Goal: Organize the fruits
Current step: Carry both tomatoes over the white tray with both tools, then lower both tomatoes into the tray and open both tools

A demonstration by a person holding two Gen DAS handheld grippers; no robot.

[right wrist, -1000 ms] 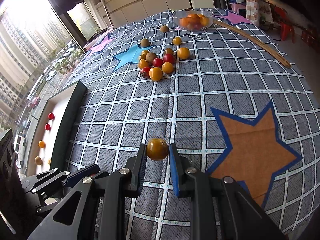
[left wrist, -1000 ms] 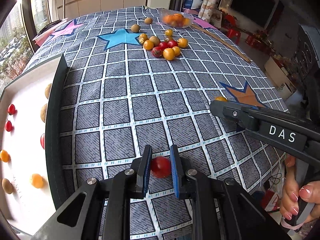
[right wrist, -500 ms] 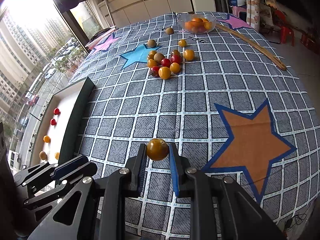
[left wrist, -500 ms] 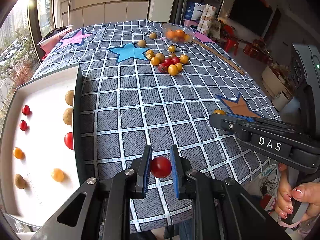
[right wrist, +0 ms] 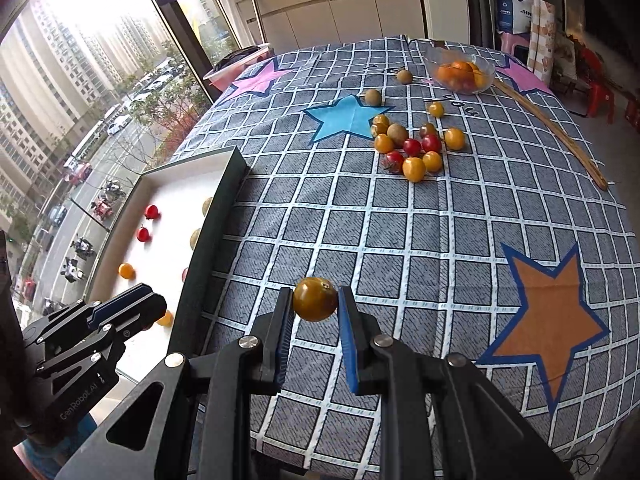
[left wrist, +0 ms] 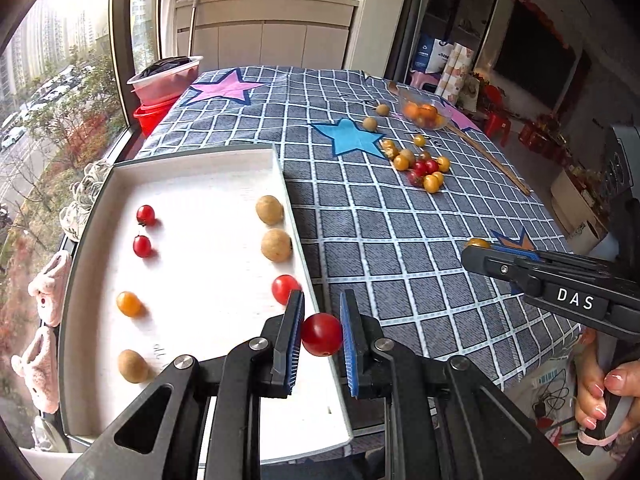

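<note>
Delivery is the step in hand — my left gripper [left wrist: 321,334] is clamped tight on a red cherry tomato [left wrist: 322,334], held in the air over the near right rim of the white tray [left wrist: 192,160]. My right gripper [right wrist: 314,310] is pinched just as firmly on an amber tomato [right wrist: 315,298], which hangs above the checked cloth [right wrist: 440,232], beside the tray's dark wall. Reds, oranges and brown fruits lie in the tray, well apart. Next, I judge, the red one goes down near the red tomato by the rim [left wrist: 285,289] — lowered low before my jaws part, or it rolls.
</note>
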